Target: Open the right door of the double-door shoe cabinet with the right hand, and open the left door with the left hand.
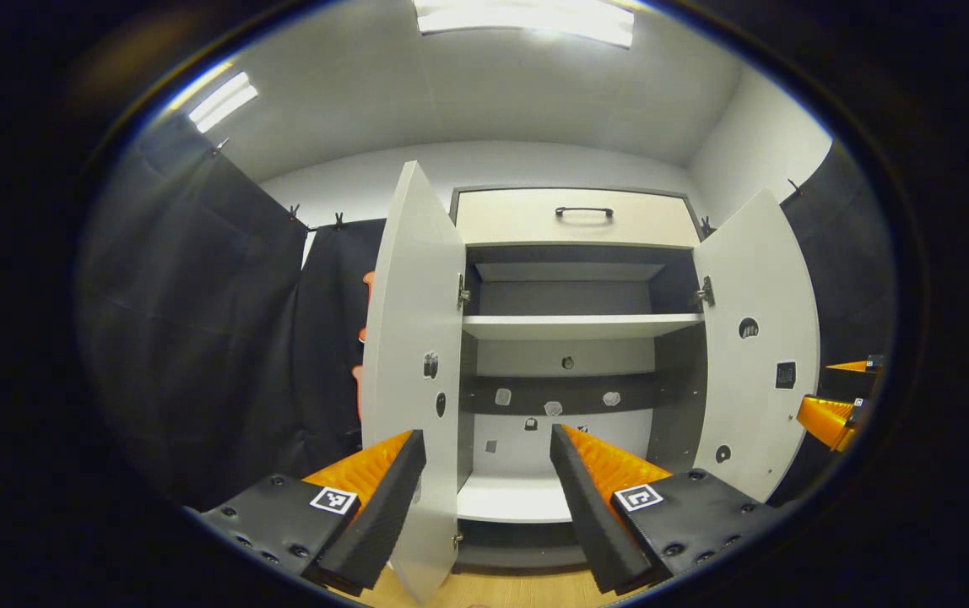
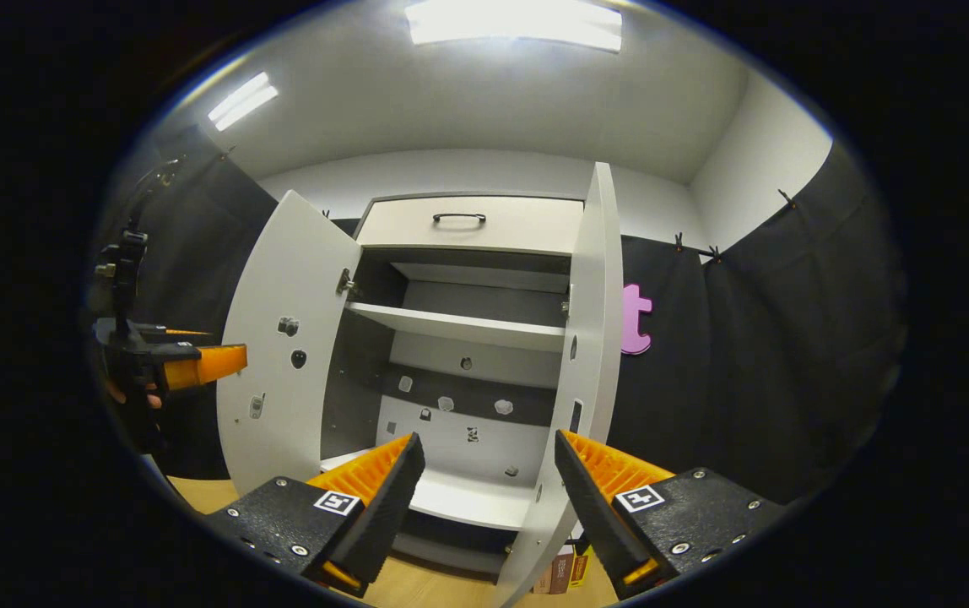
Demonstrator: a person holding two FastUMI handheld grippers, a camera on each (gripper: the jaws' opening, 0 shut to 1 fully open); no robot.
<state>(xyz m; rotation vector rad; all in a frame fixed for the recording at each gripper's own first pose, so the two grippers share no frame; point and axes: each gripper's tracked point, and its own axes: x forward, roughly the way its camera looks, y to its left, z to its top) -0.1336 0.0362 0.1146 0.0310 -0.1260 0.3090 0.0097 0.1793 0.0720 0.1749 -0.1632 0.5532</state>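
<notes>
Left gripper view: shoe cabinet (image 1: 573,355) straight ahead against the back wall, both doors swung wide. Left door (image 1: 413,371) edge-on, standing between the fingers of the left hand-held gripper (image 1: 488,473); fingers spread apart, left one just beside the door's outer face, no contact to be made out. Right door (image 1: 759,346) angled outward at the right, inner face showing small holes and a dark square fitting. Inside, one pale shelf (image 1: 577,325) across the middle, a lower floor board (image 1: 510,498) beneath, small fittings dotted on the back panel. Above the opening, a closed drawer (image 1: 573,218) with a dark bar handle (image 1: 584,212). At the far right edge, part of the other gripper, well apart from the right door.

Right gripper view: same cabinet seen from the right. Right door (image 2: 590,363) edge-on between the fingers of the right hand-held gripper (image 2: 489,473), fingers spread wide, pinching nothing. Left door (image 2: 286,346) open at the left, with the left gripper (image 2: 197,363) just beside its outer edge, held by a hand (image 2: 134,393). Wooden floor (image 2: 417,587) below the cabinet.
</notes>
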